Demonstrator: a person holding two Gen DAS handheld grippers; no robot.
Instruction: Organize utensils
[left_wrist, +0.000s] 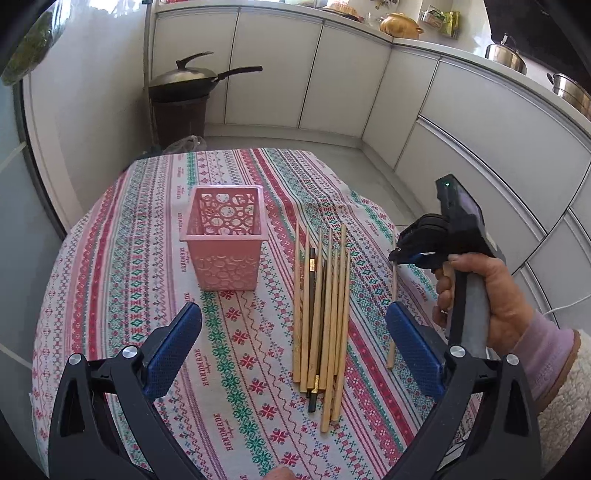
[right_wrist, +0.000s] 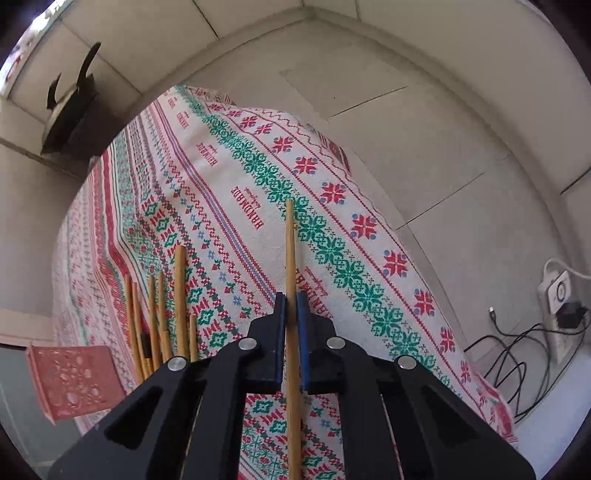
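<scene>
A pink perforated basket (left_wrist: 225, 240) stands upright on the patterned tablecloth (left_wrist: 236, 369). To its right lies a bundle of several wooden chopsticks (left_wrist: 321, 317), with a dark one among them. My left gripper (left_wrist: 293, 332) is open and empty, its blue pads low over the cloth on either side of the bundle's near half. My right gripper (right_wrist: 291, 314) is shut on a single wooden chopstick (right_wrist: 290, 251), which runs lengthwise between the pads. In the left wrist view the right gripper (left_wrist: 399, 256) is right of the bundle. The basket (right_wrist: 74, 376) and bundle (right_wrist: 162, 314) show at the left of the right wrist view.
White cabinets (left_wrist: 332, 81) run along the back and right. A wok with a lid (left_wrist: 192, 79) sits on a dark bin at the back left. Cables and a power strip (right_wrist: 554, 306) lie on the floor to the right of the table.
</scene>
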